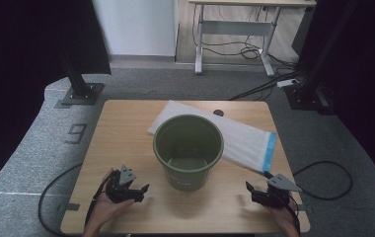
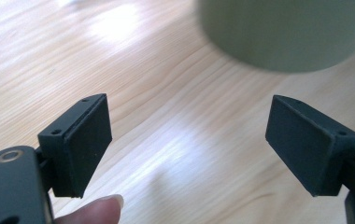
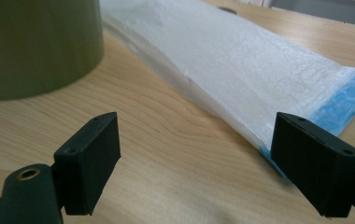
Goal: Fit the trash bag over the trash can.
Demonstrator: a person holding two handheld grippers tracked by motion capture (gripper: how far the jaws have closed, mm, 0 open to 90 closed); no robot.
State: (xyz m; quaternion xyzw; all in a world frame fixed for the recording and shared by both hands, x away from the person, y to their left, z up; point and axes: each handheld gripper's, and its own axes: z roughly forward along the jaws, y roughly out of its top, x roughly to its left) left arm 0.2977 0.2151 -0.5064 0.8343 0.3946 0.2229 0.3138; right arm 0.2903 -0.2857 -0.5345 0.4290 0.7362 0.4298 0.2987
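Both claws, left claw (image 1: 135, 191) and right claw (image 1: 257, 193), are sitting spread and empty at frame bottom; bag (image 1: 235, 138) is looking light, limp, slippery, so I'd pinch its blue edge (image 3: 348, 100) beside the bucket (image 1: 188, 148).

The left gripper (image 1: 137, 191) is held low in the person's left hand (image 1: 107, 201), its jaws spread wide with nothing between them. The right gripper (image 1: 255, 192) is likewise held low, jaws parted and empty.

txt: "9" | on: grey floor mat (image 1: 77, 132), left of table | else: none legible
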